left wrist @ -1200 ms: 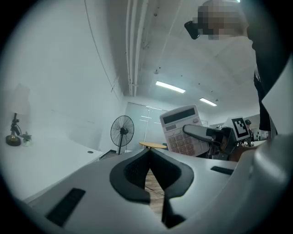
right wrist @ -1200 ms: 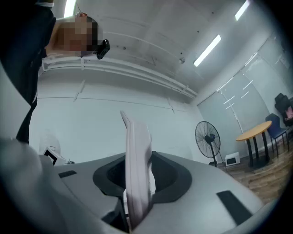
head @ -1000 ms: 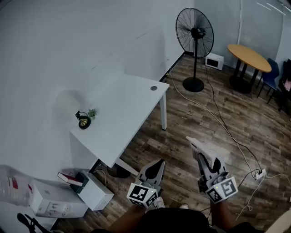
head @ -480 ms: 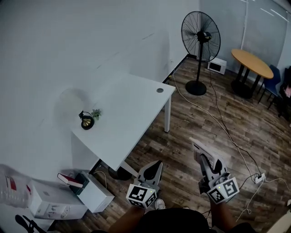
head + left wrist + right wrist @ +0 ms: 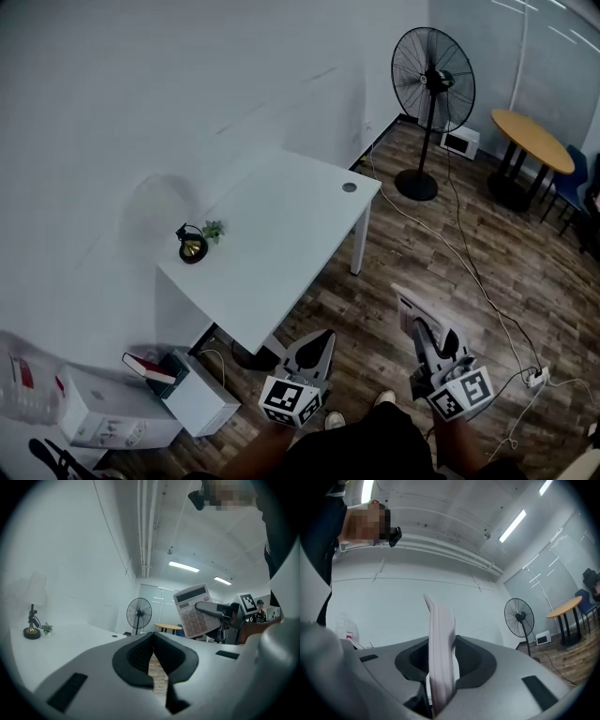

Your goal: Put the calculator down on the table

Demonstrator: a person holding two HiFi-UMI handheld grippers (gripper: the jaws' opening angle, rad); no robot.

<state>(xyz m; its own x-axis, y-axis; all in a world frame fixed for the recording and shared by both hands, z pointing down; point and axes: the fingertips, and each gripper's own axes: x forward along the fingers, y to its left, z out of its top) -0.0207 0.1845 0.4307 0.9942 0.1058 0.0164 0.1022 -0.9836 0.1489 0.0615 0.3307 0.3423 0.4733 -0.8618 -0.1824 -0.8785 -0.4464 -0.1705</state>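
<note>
My right gripper point(image 5: 419, 323) is shut on a pale grey calculator point(image 5: 411, 307), held on edge above the wooden floor to the right of the white table point(image 5: 281, 220). In the right gripper view the calculator point(image 5: 440, 639) stands edge-on between the dark pads of the right gripper point(image 5: 440, 646). From the left gripper view the calculator point(image 5: 191, 609) shows its keys and display, clamped in the other gripper. My left gripper point(image 5: 322, 341) hangs beside the table's near end, its jaws point(image 5: 152, 641) together with nothing between them.
A small black and gold lamp point(image 5: 192, 246) and a tiny plant point(image 5: 214, 229) stand on the table's left end. A floor fan point(image 5: 433, 84), a round wooden table point(image 5: 530, 127) and cables point(image 5: 469, 272) lie to the right. White boxes point(image 5: 103, 412) sit at lower left.
The table, fan and floor have slid right and slightly down in the head view as the person moves. Both grippers keep their pose, and the calculator stays held.
</note>
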